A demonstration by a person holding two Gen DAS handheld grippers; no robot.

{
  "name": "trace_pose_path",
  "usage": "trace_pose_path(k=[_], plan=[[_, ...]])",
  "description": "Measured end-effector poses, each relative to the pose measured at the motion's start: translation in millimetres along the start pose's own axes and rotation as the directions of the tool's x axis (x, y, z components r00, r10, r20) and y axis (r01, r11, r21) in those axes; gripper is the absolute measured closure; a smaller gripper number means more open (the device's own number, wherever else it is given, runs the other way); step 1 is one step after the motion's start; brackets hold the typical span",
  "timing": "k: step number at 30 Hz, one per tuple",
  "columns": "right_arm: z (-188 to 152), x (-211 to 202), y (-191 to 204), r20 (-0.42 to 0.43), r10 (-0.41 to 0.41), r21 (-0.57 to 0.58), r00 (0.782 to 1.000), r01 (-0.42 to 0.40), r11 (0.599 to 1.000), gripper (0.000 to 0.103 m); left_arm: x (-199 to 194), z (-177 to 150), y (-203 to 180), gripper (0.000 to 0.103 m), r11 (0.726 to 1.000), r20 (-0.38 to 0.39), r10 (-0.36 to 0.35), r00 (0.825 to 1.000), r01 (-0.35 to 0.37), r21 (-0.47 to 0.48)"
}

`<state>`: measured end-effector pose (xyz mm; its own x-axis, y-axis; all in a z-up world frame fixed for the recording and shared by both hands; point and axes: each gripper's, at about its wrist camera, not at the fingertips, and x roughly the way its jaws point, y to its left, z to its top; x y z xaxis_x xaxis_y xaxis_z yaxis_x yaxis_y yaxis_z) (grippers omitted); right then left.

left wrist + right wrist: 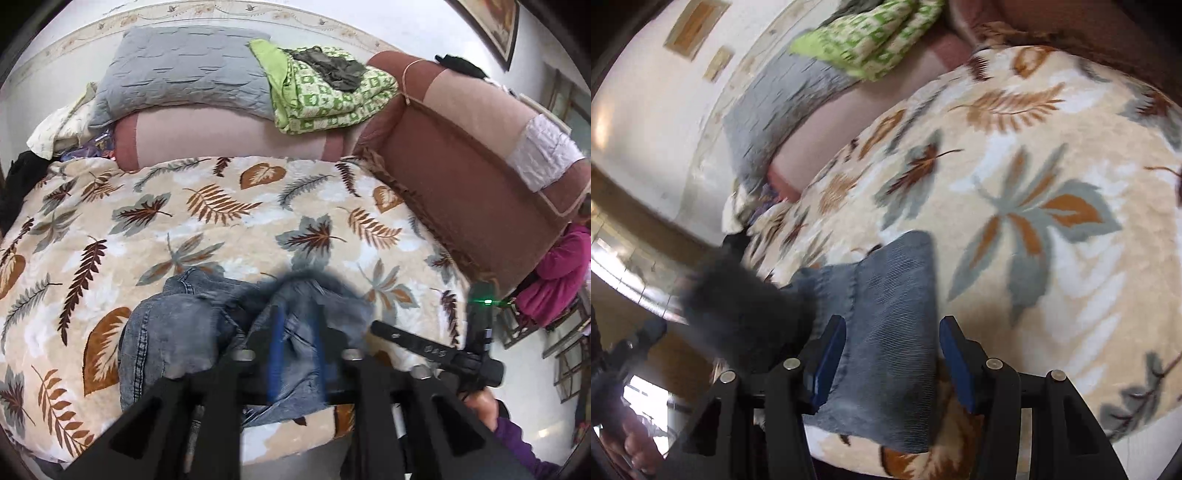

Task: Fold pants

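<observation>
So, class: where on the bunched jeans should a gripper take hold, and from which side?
Probably the flat denim panel nearest the bed's front edge, approached from that edge. It lies smooth, unlike the crumpled heap, and already sits between the right gripper's open fingers.

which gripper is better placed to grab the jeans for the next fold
Left, probably. The left gripper already has bunched denim of the jeans between its blue pads. The right gripper is open, straddling one flat strip at the blanket edge.

Leaf-print bedspread (229, 206), grey pillow (177, 74), brown sofa (469, 184) — white wall (413, 22), framed picture (495, 26).
</observation>
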<state>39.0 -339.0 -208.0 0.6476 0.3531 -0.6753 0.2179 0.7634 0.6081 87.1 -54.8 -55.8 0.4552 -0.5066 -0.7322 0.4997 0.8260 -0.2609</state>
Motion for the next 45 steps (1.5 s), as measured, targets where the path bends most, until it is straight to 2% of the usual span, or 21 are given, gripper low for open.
trace_pose_path(k=[2, 3, 5, 7, 9, 12, 15, 17, 19, 23, 27, 31, 32, 34, 35, 36, 38, 40, 43, 44, 45], plan=[[-1, 5, 11, -0.009, 0.015, -0.043, 1.000, -0.016, 0.999, 0.036, -10, -2, 9, 0.025, 0.999, 0.037, 0.032, 0.999, -0.032, -0.012], [-2, 6, 16, -0.006, 0.017, -0.055, 1.000, -0.017, 0.998, 0.030, -14, -3, 16, 0.024, 0.998, 0.054, 0.064, 0.996, -0.063, -0.016], [-2, 10, 21, 0.004, 0.029, -0.057, 1.000, -0.029, 0.998, 0.029, -10, -11, 33, 0.024, 0.991, 0.015, 0.130, 0.991, -0.129, -0.034], [-1, 15, 23, -0.001, 0.027, -0.052, 1.000, -0.027, 0.998, 0.029, -4, -26, 47, 0.024, 0.986, -0.032, 0.158, 0.987, -0.160, -0.053], [0, 21, 24, -0.010, 0.022, -0.042, 1.000, -0.023, 0.999, 0.029, 6, -50, 55, 0.024, 0.981, -0.098, 0.189, 0.977, -0.192, -0.029], [1, 25, 21, -0.018, -0.001, -0.037, 1.000, 0.001, 0.999, 0.029, 19, -91, 62, 0.024, 0.969, -0.172, 0.246, 0.954, -0.242, 0.040], [6, 22, 14, 0.001, -0.030, -0.026, 1.000, 0.030, 0.999, 0.029, 27, -120, 64, 0.024, 0.937, -0.208, 0.344, 0.916, -0.320, 0.140], [10, 19, 4, 0.011, -0.032, 0.002, 0.999, 0.032, 0.999, 0.029, 31, -130, 64, 0.024, 0.925, -0.229, 0.369, 0.901, -0.332, 0.185], [11, 18, -3, 0.011, -0.032, 0.026, 0.999, 0.031, 0.999, 0.029, 33, -134, 66, 0.024, 0.925, -0.253, 0.368, 0.895, -0.324, 0.200], [9, 19, -4, -0.001, -0.041, 0.018, 0.999, 0.041, 0.999, 0.029, 33, -132, 75, 0.024, 0.924, -0.296, 0.377, 0.878, -0.336, 0.180], [6, 21, 5, -0.005, -0.040, -0.022, 0.999, 0.040, 0.999, 0.029, 35, -133, 95, 0.024, 0.949, -0.378, 0.305, 0.874, -0.312, 0.045], [3, 24, 9, -0.019, -0.028, -0.036, 0.999, 0.027, 0.999, 0.029, 24, -129, 112, 0.024, 0.945, -0.375, 0.276, 0.885, -0.320, -0.060], [3, 24, 11, -0.021, -0.026, -0.040, 0.999, 0.025, 0.999, 0.029, 23, -129, 113, 0.024, 0.952, -0.391, 0.245, 0.887, -0.297, -0.077], [2, 25, 13, -0.029, -0.008, -0.045, 1.000, 0.006, 0.999, 0.029, 23, -129, 117, 0.024, 0.960, -0.417, 0.120, 0.901, -0.212, -0.183], [1, 25, 14, -0.049, 0.044, -0.036, 0.998, -0.046, 0.998, 0.029, 21, -128, 121, 0.024, 0.952, -0.410, 0.060, 0.910, -0.176, -0.251], [0, 26, 16, -0.078, 0.116, -0.024, 0.990, -0.118, 0.993, 0.029, 18, -126, 124, 0.024, 0.944, -0.392, 0.031, 0.919, -0.157, -0.292], [-5, 30, 28, -0.136, 0.226, -0.041, 0.965, -0.233, 0.972, 0.029, 19, -123, 127, 0.024, 0.936, -0.382, 0.037, 0.923, -0.167, -0.311], [-10, 30, 40, -0.141, 0.232, -0.094, 0.962, -0.246, 0.965, 0.029, 27, -128, 132, 0.024, 0.916, -0.405, -0.008, 0.914, -0.155, -0.370], [-10, 34, 43, -0.137, 0.217, -0.098, 0.966, -0.232, 0.968, 0.029, 41, -138, 141, 0.024, 0.861, -0.404, -0.134, 0.905, -0.096, -0.500], [-9, 34, 40, -0.129, 0.215, -0.079, 0.968, -0.226, 0.971, 0.029, 44, -141, 144, 0.024, 0.841, -0.391, -0.149, 0.908, -0.092, -0.533], [-7, 34, 36, -0.113, 0.201, -0.062, 0.973, -0.208, 0.976, 0.029, 43, -140, 145, 0.024, 0.831, -0.359, -0.155, 0.920, -0.076, -0.552]])
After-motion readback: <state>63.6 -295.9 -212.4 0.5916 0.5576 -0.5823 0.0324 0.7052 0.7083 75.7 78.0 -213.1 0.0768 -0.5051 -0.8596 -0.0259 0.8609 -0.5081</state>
